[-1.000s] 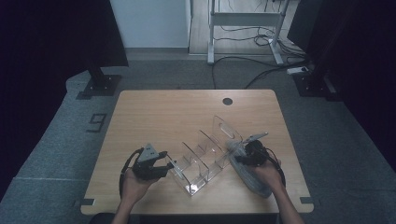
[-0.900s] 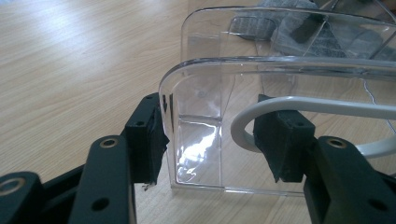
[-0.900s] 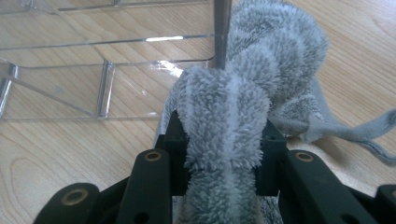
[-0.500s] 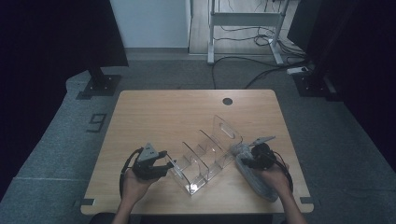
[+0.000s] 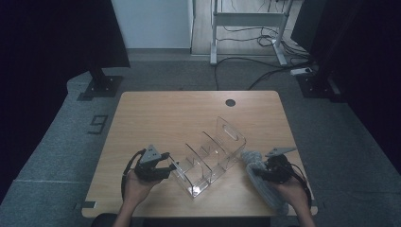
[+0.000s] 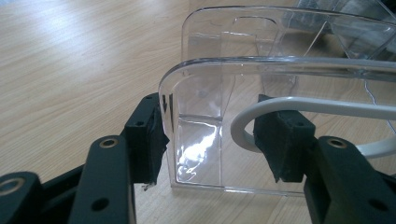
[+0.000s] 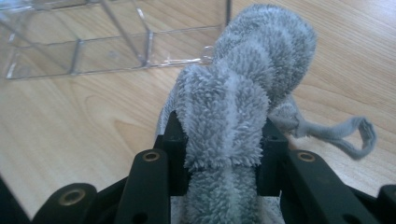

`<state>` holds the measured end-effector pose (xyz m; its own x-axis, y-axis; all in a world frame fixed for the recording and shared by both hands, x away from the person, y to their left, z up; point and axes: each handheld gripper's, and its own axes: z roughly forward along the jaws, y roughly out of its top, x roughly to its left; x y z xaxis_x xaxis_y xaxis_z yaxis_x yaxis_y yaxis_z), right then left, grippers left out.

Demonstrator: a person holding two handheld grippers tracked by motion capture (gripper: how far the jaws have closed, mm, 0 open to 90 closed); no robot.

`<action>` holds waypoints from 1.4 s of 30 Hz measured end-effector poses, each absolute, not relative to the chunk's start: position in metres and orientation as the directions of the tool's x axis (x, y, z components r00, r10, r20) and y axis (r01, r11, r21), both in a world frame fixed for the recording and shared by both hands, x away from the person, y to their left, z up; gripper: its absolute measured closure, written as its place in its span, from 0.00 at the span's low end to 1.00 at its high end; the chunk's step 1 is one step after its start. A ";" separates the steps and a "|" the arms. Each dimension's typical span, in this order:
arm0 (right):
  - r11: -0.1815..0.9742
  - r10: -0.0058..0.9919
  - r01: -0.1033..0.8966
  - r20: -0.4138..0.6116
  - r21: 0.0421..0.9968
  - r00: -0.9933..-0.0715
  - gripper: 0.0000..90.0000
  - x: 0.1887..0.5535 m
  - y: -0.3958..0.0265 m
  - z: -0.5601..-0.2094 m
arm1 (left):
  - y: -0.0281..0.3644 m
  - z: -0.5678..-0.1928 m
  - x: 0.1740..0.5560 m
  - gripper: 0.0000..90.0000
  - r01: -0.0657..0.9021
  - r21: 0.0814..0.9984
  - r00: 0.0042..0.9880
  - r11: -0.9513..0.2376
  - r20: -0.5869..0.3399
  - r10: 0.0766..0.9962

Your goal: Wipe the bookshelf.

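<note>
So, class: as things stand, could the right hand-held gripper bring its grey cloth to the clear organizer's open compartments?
Probably yes. The right hand-held gripper grips the grey cloth beside the clear organizer, with bare table between and nothing blocking.

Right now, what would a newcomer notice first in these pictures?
First, the clear plastic organizer with its dividers, lying slantwise on the wooden table. The left claw grips its end wall, one pad outside and one inside. Right of it, the right claw is shut on a fluffy grey duster.
</note>
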<state>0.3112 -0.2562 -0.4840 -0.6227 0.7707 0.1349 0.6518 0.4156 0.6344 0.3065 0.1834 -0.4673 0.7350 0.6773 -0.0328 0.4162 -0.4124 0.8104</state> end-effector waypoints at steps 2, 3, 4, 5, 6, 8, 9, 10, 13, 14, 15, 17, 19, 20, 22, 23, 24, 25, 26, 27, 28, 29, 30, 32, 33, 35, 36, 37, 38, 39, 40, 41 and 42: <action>0.423 0.761 0.645 0.136 0.636 -0.634 0.71 0.309 -0.255 -0.480 | 0.183 -0.468 0.307 0.50 0.414 0.811 0.737 -0.413 -0.032 0.676; 0.427 0.756 0.642 0.139 0.636 -0.640 0.71 0.308 -0.254 -0.479 | 0.183 -0.468 0.307 0.50 0.414 0.812 0.737 -0.412 -0.033 0.676; 0.433 0.745 0.635 0.142 0.640 -0.651 0.71 0.307 -0.252 -0.477 | 0.183 -0.468 0.307 0.50 0.414 0.811 0.737 -0.413 -0.033 0.675; 0.438 0.736 0.629 0.145 0.642 -0.661 0.71 0.305 -0.250 -0.475 | 0.183 -0.468 0.307 0.50 0.414 0.811 0.737 -0.413 -0.033 0.675; 0.439 0.731 0.626 0.150 0.645 -0.666 0.71 0.304 -0.248 -0.474 | 0.183 -0.468 0.307 0.50 0.414 0.812 0.737 -0.412 -0.033 0.675; 0.458 0.716 0.614 0.143 0.643 -0.684 0.71 0.302 -0.242 -0.471 | 0.183 -0.468 0.307 0.50 0.414 0.812 0.737 -0.412 -0.033 0.675; 0.469 0.705 0.608 0.143 0.641 -0.695 0.71 0.301 -0.238 -0.471 | 0.183 -0.468 0.307 0.50 0.414 0.812 0.736 -0.412 -0.033 0.676; 0.476 0.697 0.604 0.145 0.639 -0.702 0.71 0.301 -0.236 -0.471 | 0.183 -0.468 0.307 0.50 0.415 0.812 0.735 -0.410 -0.034 0.677; 0.505 0.671 0.592 0.146 0.628 -0.727 0.71 0.301 -0.226 -0.473 | 0.183 -0.468 0.307 0.50 0.415 0.812 0.736 -0.409 -0.035 0.676; 0.512 0.667 0.589 0.143 0.625 -0.731 0.71 0.302 -0.223 -0.474 | 0.183 -0.468 0.307 0.50 0.415 0.812 0.736 -0.410 -0.035 0.676; 0.517 0.665 0.590 0.143 0.620 -0.733 0.71 0.303 -0.220 -0.475 | 0.183 -0.468 0.307 0.50 0.415 0.812 0.736 -0.410 -0.035 0.676; 0.529 0.661 0.589 0.138 0.611 -0.738 0.71 0.305 -0.216 -0.478 | 0.183 -0.468 0.307 0.50 0.415 0.812 0.737 -0.410 -0.036 0.675; 0.534 0.665 0.591 0.131 0.605 -0.735 0.71 0.308 -0.211 -0.480 | 0.183 -0.468 0.307 0.50 0.415 0.812 0.737 -0.410 -0.036 0.675; 0.535 0.667 0.592 0.129 0.603 -0.734 0.71 0.309 -0.210 -0.481 | 0.183 -0.468 0.307 0.50 0.414 0.812 0.737 -0.410 -0.035 0.675; 0.530 0.664 0.585 0.128 0.614 -0.736 0.71 0.311 -0.206 -0.481 | 0.182 -0.468 0.307 0.50 0.415 0.813 0.737 -0.410 -0.036 0.674; 0.530 0.662 0.579 0.126 0.619 -0.739 0.71 0.311 -0.203 -0.481 | 0.182 -0.468 0.307 0.50 0.414 0.813 0.738 -0.410 -0.036 0.674; 0.536 0.655 0.570 0.120 0.622 -0.746 0.71 0.312 -0.201 -0.482 | 0.182 -0.468 0.307 0.50 0.414 0.813 0.738 -0.410 -0.036 0.673; 0.538 0.651 0.564 0.117 0.627 -0.750 0.71 0.313 -0.199 -0.482 | 0.182 -0.468 0.307 0.50 0.414 0.813 0.739 -0.410 -0.037 0.673; 0.537 0.646 0.556 0.114 0.634 -0.755 0.71 0.314 -0.196 -0.483 | 0.181 -0.468 0.307 0.50 0.415 0.812 0.739 -0.412 -0.037 0.672; 0.530 0.645 0.552 0.116 0.644 -0.755 0.71 0.315 -0.194 -0.483 | 0.181 -0.468 0.307 0.50 0.414 0.812 0.739 -0.412 -0.036 0.672; 0.524 0.642 0.546 0.119 0.653 -0.758 0.71 0.316 -0.193 -0.483 | 0.181 -0.468 0.307 0.50 0.413 0.811 0.740 -0.414 -0.035 0.671; 0.519 0.636 0.537 0.120 0.665 -0.762 0.71 0.318 -0.191 -0.483 | 0.180 -0.467 0.307 0.50 0.414 0.810 0.741 -0.415 -0.035 0.670; 0.517 0.632 0.523 0.110 0.678 -0.767 0.72 0.318 -0.189 -0.484 | 0.180 -0.467 0.306 0.50 0.412 0.810 0.742 -0.417 -0.033 0.669; 0.526 0.623 0.501 0.090 0.687 -0.777 0.72 0.319 -0.186 -0.485 | 0.179 -0.467 0.306 0.50 0.413 0.809 0.743 -0.418 -0.033 0.669; 0.534 0.619 0.491 0.077 0.688 -0.781 0.72 0.320 -0.185 -0.486 | 0.179 -0.467 0.306 0.50 0.412 0.809 0.743 -0.419 -0.033 0.668; 0.540 0.616 0.478 0.062 0.693 -0.785 0.73 0.321 -0.184 -0.487 | 0.178 -0.467 0.306 0.50 0.414 0.808 0.744 -0.418 -0.035 0.668; 0.538 0.617 0.477 0.060 0.695 -0.785 0.73 0.321 -0.183 -0.488 | 0.177 -0.467 0.306 0.50 0.414 0.809 0.742 -0.417 -0.035 0.669; 0.537 0.618 0.473 0.055 0.698 -0.784 0.73 0.322 -0.183 -0.489 | 0.177 -0.467 0.306 0.50 0.414 0.810 0.743 -0.416 -0.036 0.669; 0.533 0.621 0.477 0.060 0.699 -0.782 0.73 0.323 -0.183 -0.489 | 0.176 -0.467 0.306 0.50 0.414 0.810 0.743 -0.415 -0.038 0.668; 0.531 0.620 0.478 0.064 0.700 -0.782 0.73 0.324 -0.183 -0.490 | 0.176 -0.468 0.306 0.50 0.414 0.812 0.744 -0.412 -0.041 0.667; 0.528 0.622 0.481 0.066 0.700 -0.780 0.73 0.325 -0.183 -0.491 | 0.176 -0.468 0.306 0.50 0.414 0.813 0.744 -0.410 -0.042 0.667; 0.527 0.623 0.479 0.065 0.702 -0.780 0.73 0.326 -0.183 -0.492 | 0.176 -0.468 0.307 0.50 0.414 0.813 0.743 -0.410 -0.042 0.668; 0.528 0.624 0.479 0.062 0.702 -0.779 0.73 0.327 -0.183 -0.492 | 0.176 -0.468 0.307 0.50 0.414 0.813 0.743 -0.409 -0.043 0.668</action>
<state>0.3267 -0.1830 -0.4923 -0.7789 0.6241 0.0619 0.4786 0.5277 0.7017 0.3068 0.1756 -0.4678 0.7433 0.6676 -0.0427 0.4143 -0.4093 0.8129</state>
